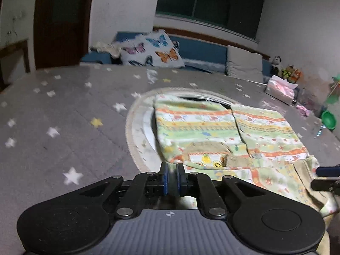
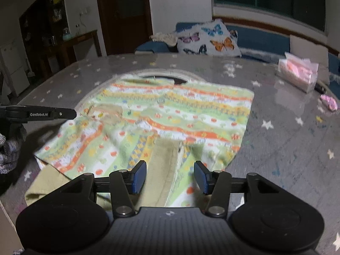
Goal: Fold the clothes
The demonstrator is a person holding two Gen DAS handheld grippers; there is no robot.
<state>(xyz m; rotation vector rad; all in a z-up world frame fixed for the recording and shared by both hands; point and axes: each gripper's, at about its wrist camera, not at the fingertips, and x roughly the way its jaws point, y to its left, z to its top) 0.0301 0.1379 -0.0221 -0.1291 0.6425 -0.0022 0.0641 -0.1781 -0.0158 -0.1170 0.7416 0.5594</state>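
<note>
A small patterned garment (image 1: 212,125) with green, orange and yellow stripes lies on the grey star-print table; it also shows in the right wrist view (image 2: 170,114). It is partly folded, with an olive-tan cuff (image 2: 163,170) near me. My left gripper (image 1: 172,178) has its blue pads nearly together at the garment's near left edge; whether cloth is pinched between them is unclear. My right gripper (image 2: 170,176) is open, its pads either side of the tan cuff, just above the cloth. The left gripper's side (image 2: 42,113) shows at the left of the right wrist view.
A round woven mat (image 1: 136,131) lies under the garment. A pink tissue pack (image 2: 297,74) and a small pink item (image 2: 329,103) lie at the table's right. A butterfly cushion (image 1: 153,51) sits on the blue sofa behind. Green bowl (image 1: 328,120) at far right.
</note>
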